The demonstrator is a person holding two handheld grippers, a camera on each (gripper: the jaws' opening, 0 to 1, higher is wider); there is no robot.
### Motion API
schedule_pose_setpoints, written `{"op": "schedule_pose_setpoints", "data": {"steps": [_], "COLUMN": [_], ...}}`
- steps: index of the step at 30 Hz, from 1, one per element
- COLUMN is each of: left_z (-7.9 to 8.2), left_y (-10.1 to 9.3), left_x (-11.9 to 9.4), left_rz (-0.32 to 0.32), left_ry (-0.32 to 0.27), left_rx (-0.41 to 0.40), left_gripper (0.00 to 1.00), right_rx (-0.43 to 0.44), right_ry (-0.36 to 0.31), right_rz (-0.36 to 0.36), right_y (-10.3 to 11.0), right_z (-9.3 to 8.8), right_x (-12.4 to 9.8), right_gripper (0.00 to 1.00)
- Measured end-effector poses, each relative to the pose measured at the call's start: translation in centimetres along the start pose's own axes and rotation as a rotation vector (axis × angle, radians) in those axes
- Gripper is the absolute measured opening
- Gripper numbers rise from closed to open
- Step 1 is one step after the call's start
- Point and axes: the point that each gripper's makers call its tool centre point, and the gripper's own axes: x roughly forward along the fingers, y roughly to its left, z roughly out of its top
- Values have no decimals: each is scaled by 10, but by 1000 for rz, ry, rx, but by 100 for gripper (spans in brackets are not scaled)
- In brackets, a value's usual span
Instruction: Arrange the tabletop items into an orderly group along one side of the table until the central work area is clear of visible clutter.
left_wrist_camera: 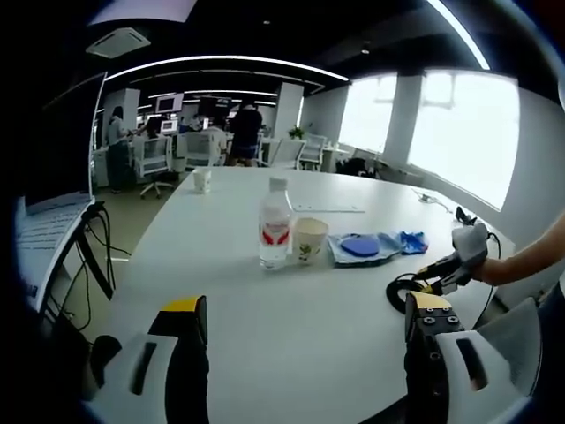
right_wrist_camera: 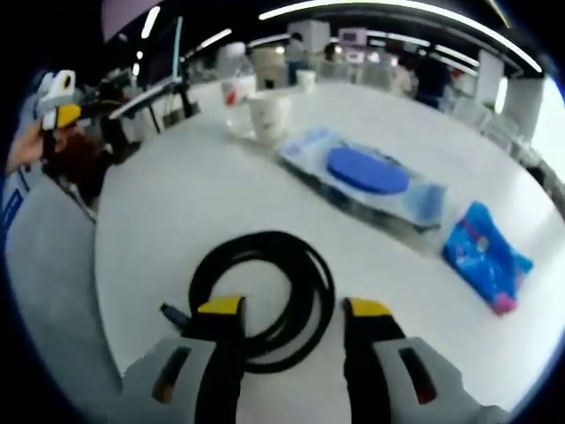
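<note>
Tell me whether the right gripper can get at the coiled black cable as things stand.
Probably yes. The right gripper is open, its yellow-tipped jaws standing on either side of the coiled black cable's near edge on the white table, with nothing lying between them.

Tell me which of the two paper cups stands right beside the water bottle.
The printed paper cup, standing just right of the water bottle in the left gripper view. The other cup stands alone, much farther back on the table.
</note>
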Motion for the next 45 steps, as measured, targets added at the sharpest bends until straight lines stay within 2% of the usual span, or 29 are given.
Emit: {"op": "schedule_pose_setpoints", "data": {"steps": [1,3,4,7,10,13,18,20,22,26,32,35,38,41,45], "left_z": [0,-1,-2,-1,1,1,-1,-1,-1,-1,2,3,1,-3,-3], "left_y": [0,2,3,5,5,6,5,3,1,-2,-7,-8,-8,-8,-13], "left_x": [0,-1,-2,-3,-3,-3,-3,-2,0,4,8,8,7,6,5], "left_rz": [1,5,8,13,15,20,20,18,15,6,-6,-7,-5,-4,-13], "left_ry": [1,3,3,1,-1,-3,5,7,9,13,9,9,13,18,24], "left_rx": [-1,-3,-4,-6,-4,-6,-10,-9,-9,-6,1,4,2,-1,4], "left_gripper": [92,92,92,92,92,92,91,91,91,91,91,91,91,91,90], "right_rx": [-19,-68,-36,-47,-35,18,35,54,39,84,137,168,209,254,267], "right_ry": [3,0,-7,-9,-2,-6,-49,-94,-111,-170,-208,-207,-190,-166,-130], "right_rz": [-6,-33,-32,-52,-47,-38,-36,-43,-58,-83,-117,-143,-177,-192,-199], "right_y": [0,-5,-4,-8,-9,-10,-12,-17,-22,-37,-60,-76,-97,-115,-136], "right_z": [-1,-1,0,3,3,1,5,12,17,27,32,27,15,-1,-21], "right_x": [0,1,2,1,-1,-4,-19,-28,-38,-55,-82,-97,-110,-114,-112], "right_gripper": [27,20,17,7,5,4,2,0,0,0,0,0,0,0,0]}}
